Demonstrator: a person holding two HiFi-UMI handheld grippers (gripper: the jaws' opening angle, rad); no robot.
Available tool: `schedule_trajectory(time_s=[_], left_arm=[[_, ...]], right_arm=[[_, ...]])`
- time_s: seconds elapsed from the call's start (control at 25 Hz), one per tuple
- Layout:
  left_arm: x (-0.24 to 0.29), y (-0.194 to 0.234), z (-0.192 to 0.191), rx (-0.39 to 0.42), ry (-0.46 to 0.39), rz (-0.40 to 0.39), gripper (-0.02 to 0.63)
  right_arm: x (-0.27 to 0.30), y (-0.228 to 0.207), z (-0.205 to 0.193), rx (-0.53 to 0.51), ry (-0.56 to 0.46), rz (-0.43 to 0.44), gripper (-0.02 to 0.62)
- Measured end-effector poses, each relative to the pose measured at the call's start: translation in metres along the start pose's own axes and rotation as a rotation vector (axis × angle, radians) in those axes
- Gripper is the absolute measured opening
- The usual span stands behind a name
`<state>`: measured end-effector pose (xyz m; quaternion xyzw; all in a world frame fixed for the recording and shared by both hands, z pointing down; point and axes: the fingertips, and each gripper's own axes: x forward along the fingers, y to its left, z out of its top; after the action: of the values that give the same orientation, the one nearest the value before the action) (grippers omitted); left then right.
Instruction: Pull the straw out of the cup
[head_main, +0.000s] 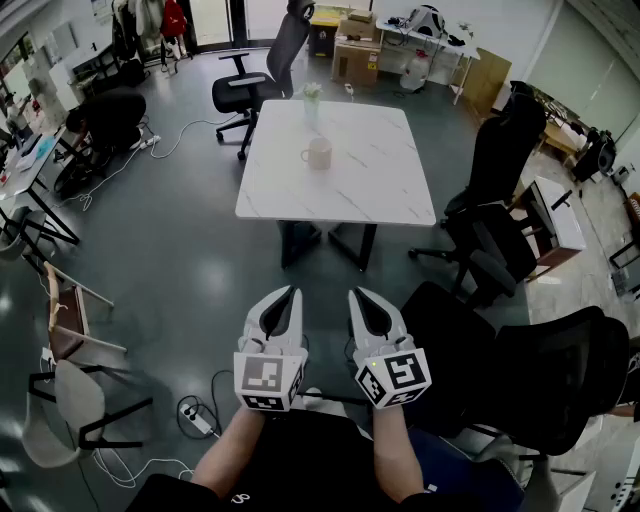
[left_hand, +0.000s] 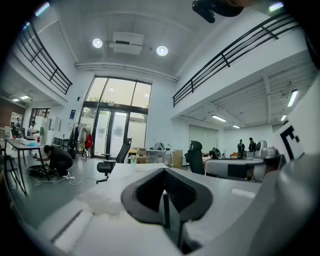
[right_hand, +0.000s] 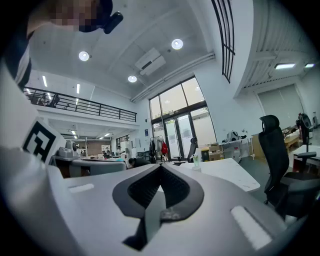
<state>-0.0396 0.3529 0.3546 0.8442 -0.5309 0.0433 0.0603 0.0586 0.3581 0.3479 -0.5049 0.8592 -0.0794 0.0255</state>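
Observation:
A white marble table (head_main: 370, 190) stands some way ahead of me. A cream mug (head_main: 317, 153) sits on it. Nearer its far edge stands a clear cup (head_main: 312, 102) with something pale green sticking out of the top. The same clear cup shows small in the left gripper view (left_hand: 132, 159) and the right gripper view (right_hand: 196, 159). My left gripper (head_main: 291, 297) and right gripper (head_main: 357, 296) are held side by side close to my body, well short of the table. The jaws of both are shut with nothing between them (left_hand: 164, 170) (right_hand: 160, 168).
A black office chair (head_main: 255, 80) stands at the table's far side, and more black chairs (head_main: 500, 190) (head_main: 560, 375) crowd the right. Wooden-and-white chairs (head_main: 65, 390) and a power strip (head_main: 197, 420) with cables lie at the left. A person (head_main: 105, 118) crouches at the back left.

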Motion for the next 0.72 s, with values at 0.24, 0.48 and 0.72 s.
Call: schedule_trajectory(time_s=[0.24, 0.48, 0.72], left_arm=[[0.002, -0.001, -0.003, -0.002, 0.002, -0.001, 0.001], [0.009, 0.009, 0.001, 0.01, 0.001, 0.017, 0.0], [0.038, 0.022, -0.004, 0.0, 0.003, 0.012, 0.001]], right_arm=[[-0.003, -0.004, -0.002, 0.008, -0.015, -0.005, 0.002], [0.008, -0.013, 0.002, 0.043, -0.031, -0.01, 0.002], [0.035, -0.035, -0.006, 0.041, -0.016, -0.03, 0.002]])
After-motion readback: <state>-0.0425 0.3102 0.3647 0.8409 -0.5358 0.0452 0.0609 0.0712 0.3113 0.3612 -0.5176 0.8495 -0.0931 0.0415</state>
